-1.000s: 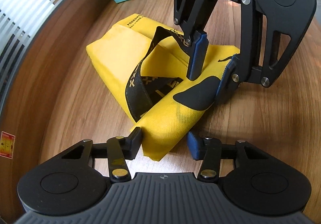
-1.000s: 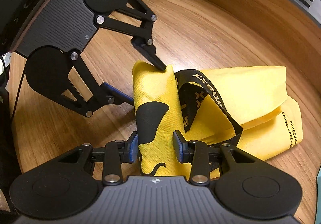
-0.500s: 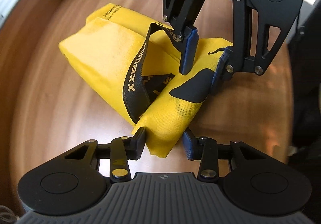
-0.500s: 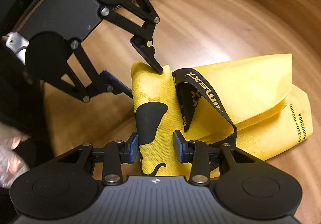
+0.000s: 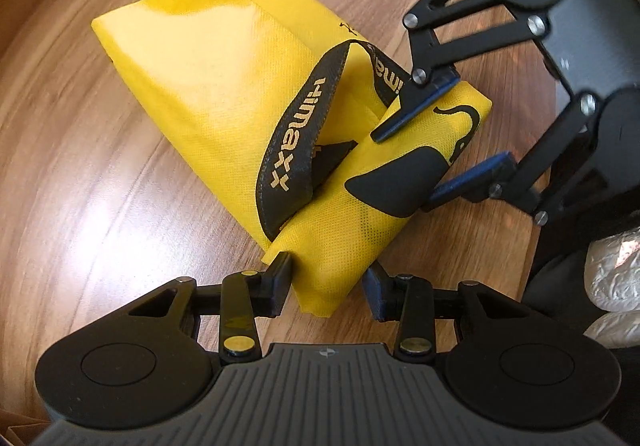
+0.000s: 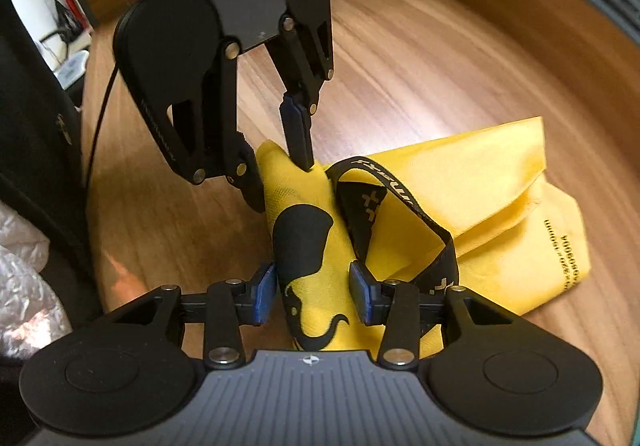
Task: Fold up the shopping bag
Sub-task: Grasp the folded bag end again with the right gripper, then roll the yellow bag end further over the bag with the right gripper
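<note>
A yellow shopping bag (image 5: pixel 224 98) lies partly folded on a wooden table (image 5: pixel 80 206), with both hand-held grippers at one rolled end of it.

In the left wrist view, the left gripper (image 5: pixel 326 282) points steeply down, and the near corner of the rolled yellow fold sits between its jaws. The left pad touches the cloth; the right pad stands slightly clear, so the jaws are about half open and not pinching. Just ahead of it, a black handle strap (image 5: pixel 296 150) with pale lettering loops up over the bag.

In the right wrist view, the right gripper (image 6: pixel 314 288) straddles the other end of the same fold, where a black printed shape shows. Its jaws are opening, with narrow gaps on both sides of the cloth. The rest of the bag spreads to this gripper's right.

A gloved hand (image 5: pixel 616 278) shows at the edge, beside the right gripper.
</note>
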### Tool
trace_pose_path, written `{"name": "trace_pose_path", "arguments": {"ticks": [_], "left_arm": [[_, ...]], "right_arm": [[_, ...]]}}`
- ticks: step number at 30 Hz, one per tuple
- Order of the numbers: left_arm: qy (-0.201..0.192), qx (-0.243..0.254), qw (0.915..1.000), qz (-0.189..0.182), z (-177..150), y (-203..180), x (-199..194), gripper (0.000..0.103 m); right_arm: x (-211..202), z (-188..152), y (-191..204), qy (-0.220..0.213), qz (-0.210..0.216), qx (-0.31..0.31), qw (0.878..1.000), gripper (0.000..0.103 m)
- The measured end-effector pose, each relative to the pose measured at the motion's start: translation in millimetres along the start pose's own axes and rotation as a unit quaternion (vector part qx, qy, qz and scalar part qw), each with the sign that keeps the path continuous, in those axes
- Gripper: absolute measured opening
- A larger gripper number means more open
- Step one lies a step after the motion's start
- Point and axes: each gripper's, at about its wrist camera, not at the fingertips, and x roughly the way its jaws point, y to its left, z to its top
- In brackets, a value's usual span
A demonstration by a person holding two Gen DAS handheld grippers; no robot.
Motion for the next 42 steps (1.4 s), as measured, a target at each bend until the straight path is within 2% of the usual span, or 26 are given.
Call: {"name": "trace_pose_path", "arguments": {"ticks": [3, 5, 8, 12, 15, 20, 27, 29, 31, 33, 38, 42], "left_arm": [[-0.004, -0.002, 1.0, -0.001, 3, 1, 0, 0.042], [-0.017, 0.009, 0.9998, 0.007, 1, -3, -2, 0.043], [-0.046, 0.021, 0.9984, 0.026, -3, -11, -9, 0.044], [-0.086, 0.016, 0.9952, 0.045, -4, -15, -20, 0.045], [-0.113, -0.001, 0.992, 0.055, 4, -8, -26, 0.044], [-0.154, -0.048, 0.9847, 0.066, -5, -2, -42, 0.039], [-0.166, -0.058, 0.9806, 0.087, 12, -10, -39, 0.035], [-0.175, -0.062, 0.9788, 0.086, 7, -20, -51, 0.029], [-0.186, -0.061, 0.9778, 0.075, 6, -29, -59, 0.029], [-0.186, -0.049, 0.9779, 0.083, 8, -38, -60, 0.028], [-0.161, -0.03, 0.9817, 0.096, 20, -41, -42, 0.025], [-0.168, -0.054, 0.9805, 0.085, 35, -29, -36, 0.025]], "right_arm": [[7, -2, 14, 0.0, -0.037, -0.032, 0.999, 0.042], [9, -3, 16, -0.002, -0.043, -0.031, 0.999, 0.04], [7, -5, 2, -0.011, -0.018, 0.015, 1.0, 0.039], [-2, -13, -28, -0.025, 0.043, 0.089, 0.995, 0.038], [-1, -19, -52, -0.035, 0.091, 0.141, 0.985, 0.038], [4, -23, -83, -0.036, 0.155, 0.2, 0.967, 0.038], [14, -38, -111, -0.034, 0.237, 0.27, 0.933, 0.039], [18, -42, -115, -0.034, 0.252, 0.285, 0.924, 0.04], [22, -45, -121, -0.032, 0.266, 0.302, 0.915, 0.04], [28, -46, -127, -0.029, 0.279, 0.314, 0.907, 0.04], [42, -44, -134, -0.025, 0.299, 0.32, 0.898, 0.042], [51, -51, -140, -0.031, 0.317, 0.349, 0.881, 0.041]]}}
